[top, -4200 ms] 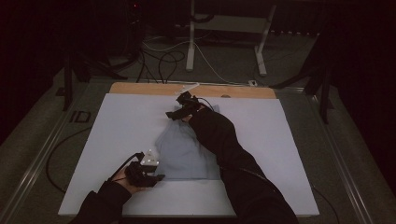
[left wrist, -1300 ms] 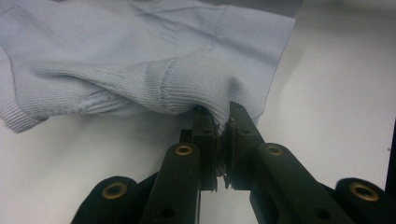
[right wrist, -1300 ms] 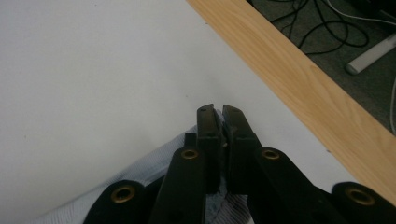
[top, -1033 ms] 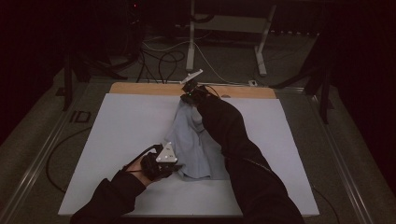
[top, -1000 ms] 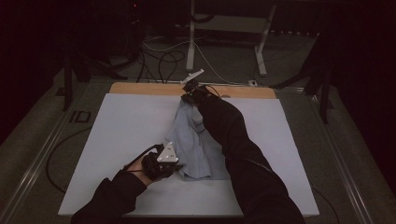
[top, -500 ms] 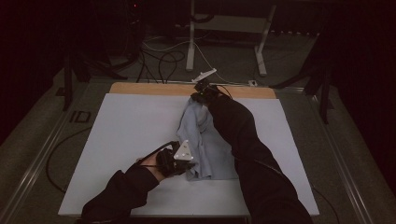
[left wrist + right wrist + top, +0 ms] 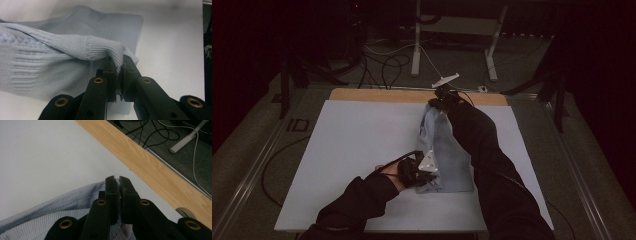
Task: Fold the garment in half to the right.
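Observation:
A pale blue knitted garment (image 7: pixel 447 150) lies on the white table top (image 7: pixel 357 145), folded over lengthwise. My left gripper (image 7: pixel 432 172) is at its near left corner, shut on a ribbed edge of the garment (image 7: pixel 105 48) that is lifted and draped over the rest. My right gripper (image 7: pixel 438 102) is at the far end of the garment, near the wooden strip, shut on the knitted edge (image 7: pixel 75 202). A dark sleeve covers the garment's right side in the high view.
A wooden strip (image 7: pixel 377 95) runs along the table's far edge (image 7: pixel 140 157). Beyond it are cables (image 7: pixel 387 65) and a metal stand's legs (image 7: pixel 417 45) on the dark floor. A small round fitting (image 7: pixel 183 212) sits at the strip's edge.
Both grippers have moved to the right with the garment's left edge, folding it over onto the rest. The garment now looks narrower.

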`<state>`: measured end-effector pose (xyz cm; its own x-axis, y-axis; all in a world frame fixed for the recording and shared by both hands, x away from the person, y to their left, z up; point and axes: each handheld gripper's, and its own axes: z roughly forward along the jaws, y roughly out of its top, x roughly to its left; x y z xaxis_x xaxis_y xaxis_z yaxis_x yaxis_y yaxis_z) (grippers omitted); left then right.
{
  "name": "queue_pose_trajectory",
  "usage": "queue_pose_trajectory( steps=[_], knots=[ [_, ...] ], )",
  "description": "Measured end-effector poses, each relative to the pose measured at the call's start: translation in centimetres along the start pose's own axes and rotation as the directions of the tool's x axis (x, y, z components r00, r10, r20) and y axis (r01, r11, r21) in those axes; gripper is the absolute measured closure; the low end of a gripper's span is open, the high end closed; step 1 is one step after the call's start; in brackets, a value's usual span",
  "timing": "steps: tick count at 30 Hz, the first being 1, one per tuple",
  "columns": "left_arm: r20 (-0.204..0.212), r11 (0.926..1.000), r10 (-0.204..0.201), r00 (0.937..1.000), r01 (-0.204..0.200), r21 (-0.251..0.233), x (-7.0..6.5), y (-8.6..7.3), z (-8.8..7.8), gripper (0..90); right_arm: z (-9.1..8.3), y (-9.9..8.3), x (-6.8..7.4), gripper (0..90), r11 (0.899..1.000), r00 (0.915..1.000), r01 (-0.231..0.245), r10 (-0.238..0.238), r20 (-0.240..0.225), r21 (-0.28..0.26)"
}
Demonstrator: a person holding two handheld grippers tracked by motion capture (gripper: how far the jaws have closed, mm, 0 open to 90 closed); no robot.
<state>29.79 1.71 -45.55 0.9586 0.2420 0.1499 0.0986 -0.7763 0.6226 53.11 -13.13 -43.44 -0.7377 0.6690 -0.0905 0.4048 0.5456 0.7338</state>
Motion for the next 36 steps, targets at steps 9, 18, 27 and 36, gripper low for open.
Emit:
queue_pose_trajectory(
  steps=[9, 18, 27, 36],
  knots=[
    [0.017, 0.9996, 0.022, 0.9996, -0.023, 0.014, -0.4, 1.3, 2.2, 85.1, -0.3, -0.7, -1.0, 87.0, 1.000, 0.9999, -0.013, 0.013, 0.000, -0.002],
    [0.025, 0.9978, 0.059, 0.9979, -0.060, 0.029, -1.2, 2.3, 3.6, 85.1, -0.4, -1.3, -1.5, 87.0, 1.000, 0.9997, -0.020, 0.020, -0.012, -0.001],
    [0.045, 0.9962, 0.078, 0.9959, -0.080, 0.034, -1.1, 3.5, 5.1, 85.0, -0.9, -2.1, -2.4, 86.9, 0.999, 0.9989, -0.040, 0.039, -0.026, -0.010],
    [0.066, 0.9932, 0.098, 0.9930, -0.102, 0.056, -1.0, 4.9, 6.9, 84.7, -1.1, -2.8, -3.3, 86.4, 0.998, 0.9975, -0.063, 0.062, -0.033, -0.011]
  ],
)
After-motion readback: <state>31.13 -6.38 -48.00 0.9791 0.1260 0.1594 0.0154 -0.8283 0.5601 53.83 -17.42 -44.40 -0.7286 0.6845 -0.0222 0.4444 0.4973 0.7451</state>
